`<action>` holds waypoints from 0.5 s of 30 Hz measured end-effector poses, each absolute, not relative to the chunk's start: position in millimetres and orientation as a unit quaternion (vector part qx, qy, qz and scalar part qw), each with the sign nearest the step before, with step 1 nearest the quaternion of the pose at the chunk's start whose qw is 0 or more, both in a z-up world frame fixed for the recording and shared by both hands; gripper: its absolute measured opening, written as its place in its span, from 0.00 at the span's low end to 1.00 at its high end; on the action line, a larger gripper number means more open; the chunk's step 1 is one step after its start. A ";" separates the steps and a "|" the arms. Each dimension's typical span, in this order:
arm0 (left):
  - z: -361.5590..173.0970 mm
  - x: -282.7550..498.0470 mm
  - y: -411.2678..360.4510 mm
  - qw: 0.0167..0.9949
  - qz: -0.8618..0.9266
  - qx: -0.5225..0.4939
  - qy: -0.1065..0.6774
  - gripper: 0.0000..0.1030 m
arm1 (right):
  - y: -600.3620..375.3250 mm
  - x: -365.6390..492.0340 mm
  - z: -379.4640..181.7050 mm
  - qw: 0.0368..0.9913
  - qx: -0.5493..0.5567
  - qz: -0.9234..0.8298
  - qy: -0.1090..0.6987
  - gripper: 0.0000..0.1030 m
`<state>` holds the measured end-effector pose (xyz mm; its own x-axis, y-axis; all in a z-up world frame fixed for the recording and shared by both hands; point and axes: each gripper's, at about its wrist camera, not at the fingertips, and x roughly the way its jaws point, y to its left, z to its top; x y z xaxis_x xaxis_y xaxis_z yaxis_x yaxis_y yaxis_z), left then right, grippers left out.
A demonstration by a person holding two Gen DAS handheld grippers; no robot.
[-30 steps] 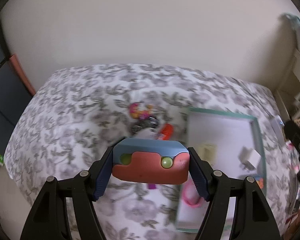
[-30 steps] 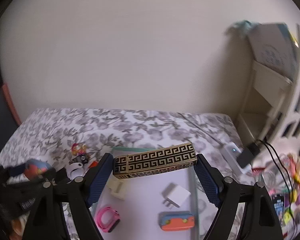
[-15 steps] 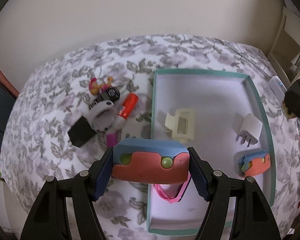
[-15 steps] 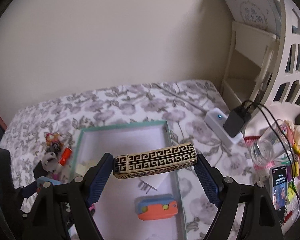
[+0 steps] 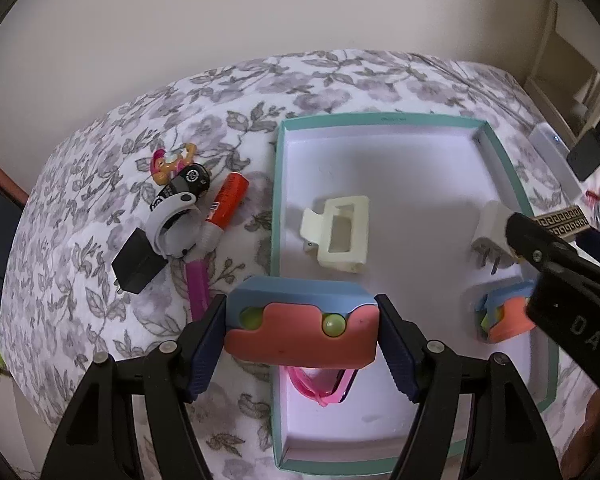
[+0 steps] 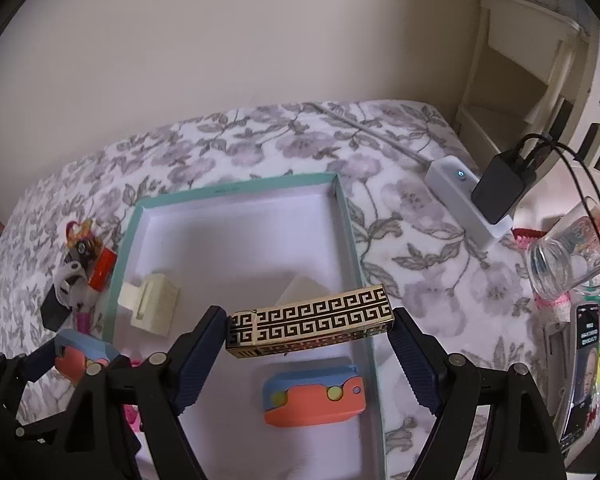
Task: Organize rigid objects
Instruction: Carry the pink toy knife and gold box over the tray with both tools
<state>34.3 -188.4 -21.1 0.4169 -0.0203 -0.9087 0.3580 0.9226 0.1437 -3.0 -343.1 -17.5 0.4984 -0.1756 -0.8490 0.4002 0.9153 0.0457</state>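
Note:
My left gripper (image 5: pixel 302 326) is shut on a blue and coral toy (image 5: pixel 300 340), which hangs over the near left rim of a teal-edged white tray (image 5: pixel 380 117). My right gripper (image 6: pixel 310 322) is shut on a gold bar with a black key pattern (image 6: pixel 324 314), above the tray's (image 6: pixel 236 189) right half. Inside the tray lie a cream hair claw (image 5: pixel 340 232), a white plug (image 5: pixel 490 228), a second blue and coral toy (image 6: pixel 314 400) and a pink band (image 5: pixel 320 386), partly hidden by the toy I hold.
Left of the tray on the flowered bedspread lie a black charger (image 5: pixel 138 264), a grey ring clip (image 5: pixel 172 220), an orange tube (image 5: pixel 228 200), a magenta pen (image 5: pixel 198 280) and a small figure (image 5: pixel 172 160). To the right are a power strip (image 6: pixel 460 196), a glass jar (image 6: pixel 560 260) and a phone (image 6: pixel 584 360).
Both grippers have come down and tilted toward the tray, each keeping its object. The tray now fills more of both views, and the right gripper has entered the left wrist view.

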 end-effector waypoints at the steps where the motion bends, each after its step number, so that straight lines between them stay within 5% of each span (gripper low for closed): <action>1: -22.0 34.0 -189.6 0.826 -0.115 0.163 0.528 0.71 | -342.0 -2.1 -19.4 0.857 0.118 -0.166 0.474 0.82; 15: -37.7 30.5 -203.2 0.813 -0.124 0.192 0.536 0.71 | -338.0 3.3 -43.2 0.841 0.114 -0.154 0.505 0.82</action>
<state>30.5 -203.2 -37.7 0.3944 0.0043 -0.9189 0.4071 0.8957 0.1789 3.3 -338.0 -43.2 0.4421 -0.1428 -0.8855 0.3740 0.9267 0.0372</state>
